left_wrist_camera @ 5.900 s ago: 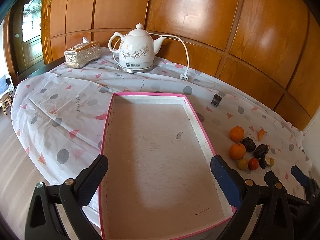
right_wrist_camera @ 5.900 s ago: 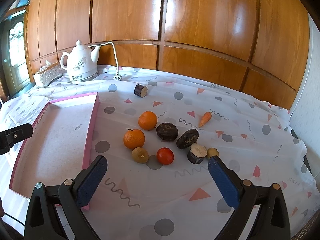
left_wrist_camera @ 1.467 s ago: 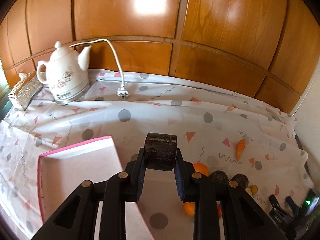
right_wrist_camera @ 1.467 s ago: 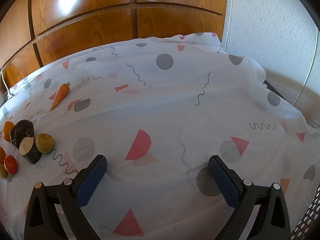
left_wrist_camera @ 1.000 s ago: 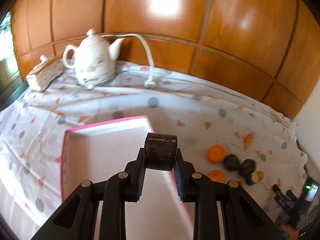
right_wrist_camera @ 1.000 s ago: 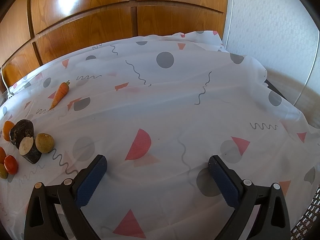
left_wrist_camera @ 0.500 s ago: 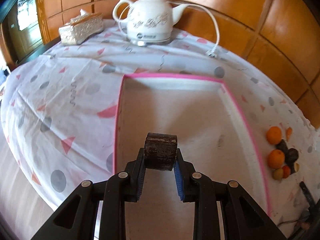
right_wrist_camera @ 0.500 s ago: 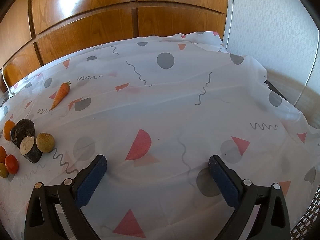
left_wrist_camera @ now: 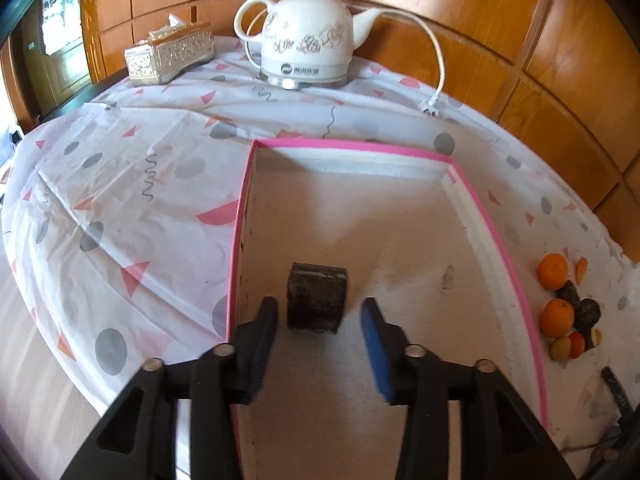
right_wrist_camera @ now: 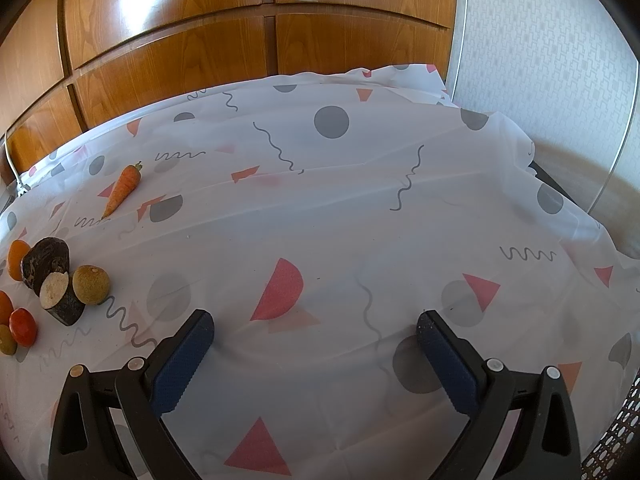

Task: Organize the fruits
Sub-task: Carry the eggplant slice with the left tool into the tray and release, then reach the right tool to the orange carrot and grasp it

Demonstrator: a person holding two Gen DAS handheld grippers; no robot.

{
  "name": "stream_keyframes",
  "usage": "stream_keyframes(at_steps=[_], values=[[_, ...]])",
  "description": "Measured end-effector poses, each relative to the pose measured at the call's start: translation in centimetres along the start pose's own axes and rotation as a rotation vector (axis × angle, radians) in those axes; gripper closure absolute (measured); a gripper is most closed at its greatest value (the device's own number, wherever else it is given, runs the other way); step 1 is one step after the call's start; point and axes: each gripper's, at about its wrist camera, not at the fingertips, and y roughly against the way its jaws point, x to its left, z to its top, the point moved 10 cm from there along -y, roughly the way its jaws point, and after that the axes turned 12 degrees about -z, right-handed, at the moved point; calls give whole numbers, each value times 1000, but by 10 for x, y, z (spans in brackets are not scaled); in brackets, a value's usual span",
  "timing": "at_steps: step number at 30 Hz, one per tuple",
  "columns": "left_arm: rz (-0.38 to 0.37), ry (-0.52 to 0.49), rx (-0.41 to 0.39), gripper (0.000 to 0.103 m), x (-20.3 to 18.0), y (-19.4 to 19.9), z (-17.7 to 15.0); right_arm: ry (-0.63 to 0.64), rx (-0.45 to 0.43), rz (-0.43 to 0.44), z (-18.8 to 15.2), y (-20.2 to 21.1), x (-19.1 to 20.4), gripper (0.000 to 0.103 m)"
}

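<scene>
In the left wrist view my left gripper (left_wrist_camera: 318, 322) is open over the pink-rimmed tray (left_wrist_camera: 496, 232). A dark cut chunk (left_wrist_camera: 316, 298) lies on the tray floor between and just ahead of the fingers, free of them. Oranges (left_wrist_camera: 553, 271), dark pieces and small fruits sit in a cluster on the cloth right of the tray. In the right wrist view my right gripper (right_wrist_camera: 316, 342) is open and empty above bare cloth. A carrot (right_wrist_camera: 122, 190), a dark cut piece (right_wrist_camera: 60, 300), a brownish round fruit (right_wrist_camera: 91, 284) and a red fruit (right_wrist_camera: 23, 326) lie at its far left.
A white kettle (left_wrist_camera: 308, 46) with its cord and plug stands behind the tray. A gold tissue box (left_wrist_camera: 170, 54) is at the back left. Wood panelling backs the table. The tablecloth drops off at the left edge and at the right edge (right_wrist_camera: 568, 200).
The left gripper has opened and let go of the dark chunk, which now rests on the tray floor. The right gripper has not moved.
</scene>
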Motion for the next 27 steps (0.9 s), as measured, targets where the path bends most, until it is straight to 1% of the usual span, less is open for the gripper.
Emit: stream_keyframes(at_steps=[1, 2, 4, 6, 9, 14, 17, 18, 19, 22, 25, 27], values=[[-3, 3, -15, 46, -2, 5, 1, 0, 0, 0, 0, 0, 0, 0], [-5, 5, -37, 44, -3, 10, 3, 0, 0, 0, 0, 0, 0, 0], [-1, 1, -67, 31, -4, 17, 5, 0, 0, 0, 0, 0, 0, 0], [9, 12, -72, 29, -2, 21, 5, 0, 0, 0, 0, 0, 0, 0], [11, 33, -78, 21, 1, 25, 4, 0, 0, 0, 0, 0, 0, 0], [33, 32, -120, 20, 6, 37, 7, 0, 0, 0, 0, 0, 0, 0], [59, 27, -155, 20, 13, 49, 9, 0, -1, 0, 0, 0, 0, 0], [70, 26, -171, 18, 16, 54, 10, 0, 0, 0, 0, 0, 0, 0], [85, 24, -186, 12, 21, 59, 10, 0, 0, 0, 0, 0, 0, 0], [138, 39, -212, 3, 35, 69, 7, 0, -1, 0, 0, 0, 0, 0], [173, 72, -219, 2, 46, 72, 4, 0, -1, 0, 0, 0, 0, 0], [184, 80, -216, 1, 45, 72, 4, 0, 0, 0, 0, 0, 0, 0]])
